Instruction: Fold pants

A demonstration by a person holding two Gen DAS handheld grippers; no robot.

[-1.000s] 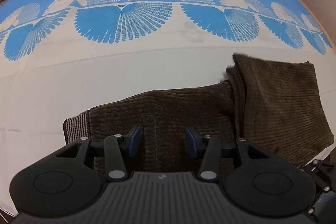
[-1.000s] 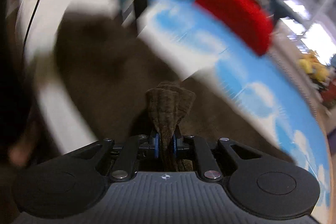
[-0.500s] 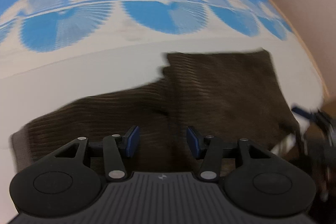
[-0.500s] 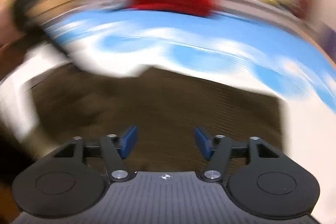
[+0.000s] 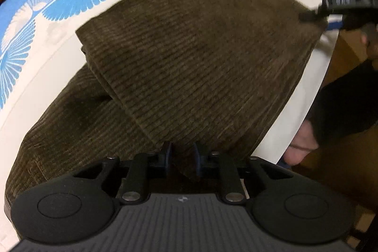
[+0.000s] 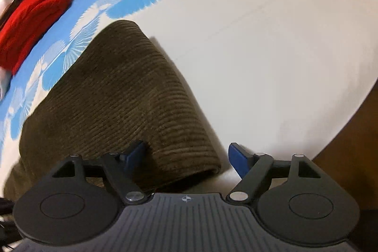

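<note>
Brown corduroy pants [image 5: 193,58] lie partly folded on a bed sheet, one layer folded over another. My left gripper [image 5: 182,157] is nearly shut around the near edge of the folded layer, with cloth between the fingers. My right gripper [image 6: 187,155] is open, its fingers either side of the folded corner of the pants [image 6: 122,96]. The right gripper also shows at the far right of the left wrist view [image 5: 340,11], at the pants' far corner.
The sheet [image 6: 271,39] is white near me and blue with white fan shapes farther off. A red folded cloth [image 6: 30,23] lies at the far left. The bed's edge and wooden floor [image 6: 349,152] are at right. A hand [image 5: 300,145] is near the edge.
The right gripper let go of the pants leg and opened, then moved to the folded corner. The left gripper came in to the fold's near edge and closed on it.
</note>
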